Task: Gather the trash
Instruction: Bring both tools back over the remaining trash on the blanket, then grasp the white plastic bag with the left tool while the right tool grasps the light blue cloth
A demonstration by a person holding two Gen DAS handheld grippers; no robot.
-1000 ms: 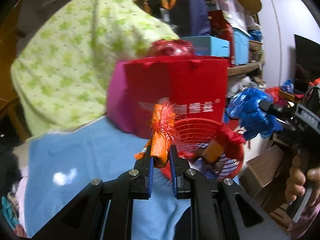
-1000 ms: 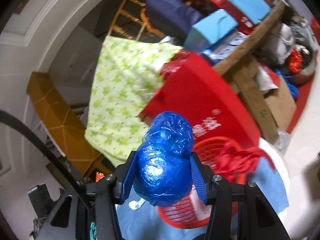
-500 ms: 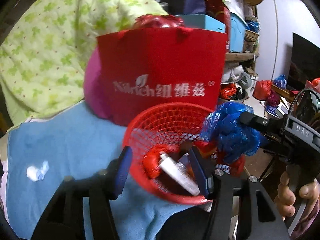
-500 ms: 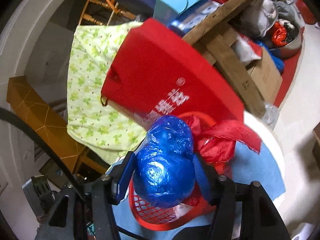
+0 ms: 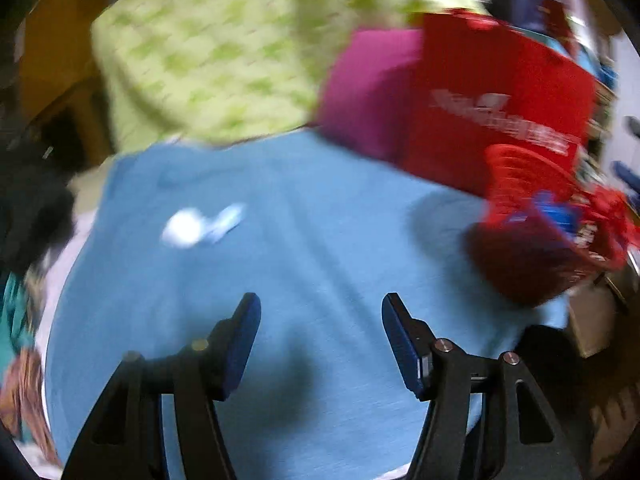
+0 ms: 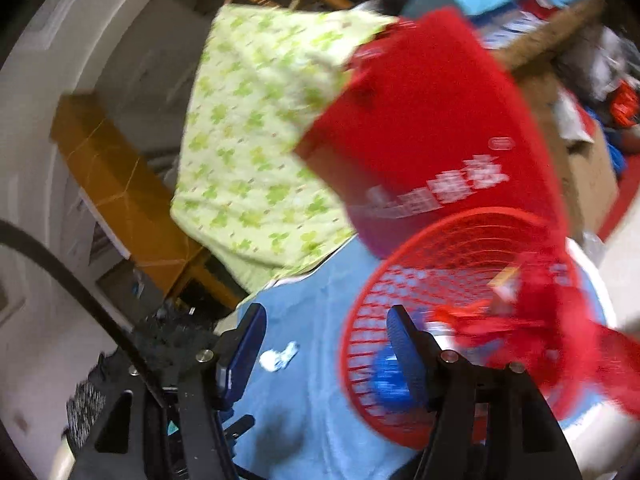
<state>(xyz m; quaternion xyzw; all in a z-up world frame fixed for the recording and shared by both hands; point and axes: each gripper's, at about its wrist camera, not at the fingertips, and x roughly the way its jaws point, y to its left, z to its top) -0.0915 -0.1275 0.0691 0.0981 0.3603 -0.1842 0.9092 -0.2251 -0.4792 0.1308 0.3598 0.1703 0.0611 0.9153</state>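
Red bag (image 6: 432, 128) bore blurred, unreadable white lettering behind the basket (image 6: 400, 280); left gripper (image 5: 320, 336) and right gripper (image 6: 324, 340) stood spread, holding nothing.

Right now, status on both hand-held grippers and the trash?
Left gripper open, empty. Right gripper open, empty. Blue bag in red basket. White scrap left on cloth, nothing blocking.

Left tongs (image 5: 321, 312): black angular frame with triangular cutouts, blue pads (image 5: 240, 342) on inner finger faces, round silver screws (image 5: 442, 345) at joints. Right tongs (image 6: 325, 328): same black frame, blue pads (image 6: 404, 354), silver screws (image 6: 449, 356); black cable (image 6: 76, 282) curving across left side.
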